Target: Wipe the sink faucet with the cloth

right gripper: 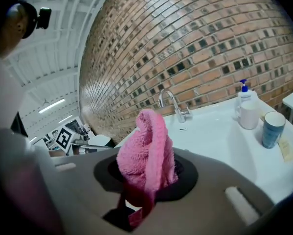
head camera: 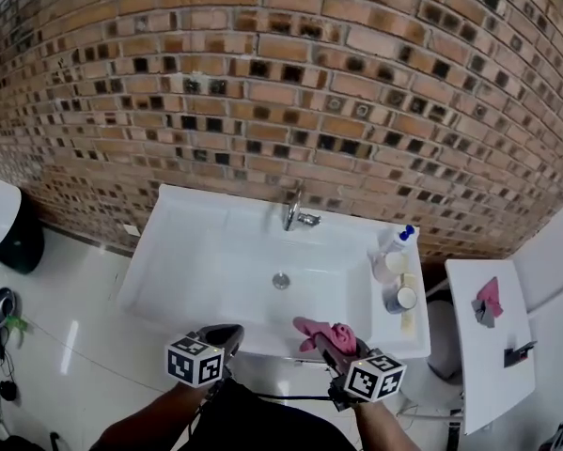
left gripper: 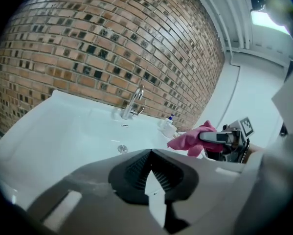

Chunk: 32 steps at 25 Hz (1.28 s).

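Clamping the pink cloth [right gripper: 146,148] tight, the right gripper [head camera: 326,344] hovers at the sink's [head camera: 196,261] front rim, the bunched cloth running out along its jaws; the left gripper [left gripper: 153,173] is closed, empty. The faucet [head camera: 293,209] stands upright at the back rim, spout curving toward the basin
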Each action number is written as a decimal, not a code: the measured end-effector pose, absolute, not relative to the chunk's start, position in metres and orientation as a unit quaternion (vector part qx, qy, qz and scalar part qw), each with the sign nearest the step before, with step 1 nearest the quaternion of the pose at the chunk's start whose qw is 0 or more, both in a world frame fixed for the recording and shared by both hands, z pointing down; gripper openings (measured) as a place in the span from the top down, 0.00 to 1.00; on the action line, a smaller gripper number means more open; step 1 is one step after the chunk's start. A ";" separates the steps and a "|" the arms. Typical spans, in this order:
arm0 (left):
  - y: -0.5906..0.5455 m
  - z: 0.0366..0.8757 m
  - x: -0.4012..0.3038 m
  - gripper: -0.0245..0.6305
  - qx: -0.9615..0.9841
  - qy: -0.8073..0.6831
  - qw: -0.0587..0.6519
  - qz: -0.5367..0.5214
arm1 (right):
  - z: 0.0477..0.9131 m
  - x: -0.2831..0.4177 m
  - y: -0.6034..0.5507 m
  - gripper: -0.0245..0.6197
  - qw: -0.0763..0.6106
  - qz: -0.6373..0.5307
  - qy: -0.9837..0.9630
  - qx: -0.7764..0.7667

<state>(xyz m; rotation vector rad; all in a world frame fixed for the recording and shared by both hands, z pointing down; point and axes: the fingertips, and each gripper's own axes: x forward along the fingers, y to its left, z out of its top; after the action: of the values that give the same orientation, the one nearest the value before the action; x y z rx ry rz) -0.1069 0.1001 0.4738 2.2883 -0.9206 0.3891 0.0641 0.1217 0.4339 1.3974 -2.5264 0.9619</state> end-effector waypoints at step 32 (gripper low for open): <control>0.177 0.468 -0.069 0.95 0.877 -0.346 0.291 0.163 | 0.431 0.094 0.237 0.81 0.035 0.248 -0.840 0.481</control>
<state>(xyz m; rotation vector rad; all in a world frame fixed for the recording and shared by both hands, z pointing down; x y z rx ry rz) -0.0691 0.1765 0.4682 2.3392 -0.9213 0.4341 0.0942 0.2367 0.4308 1.4794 -2.5814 0.7637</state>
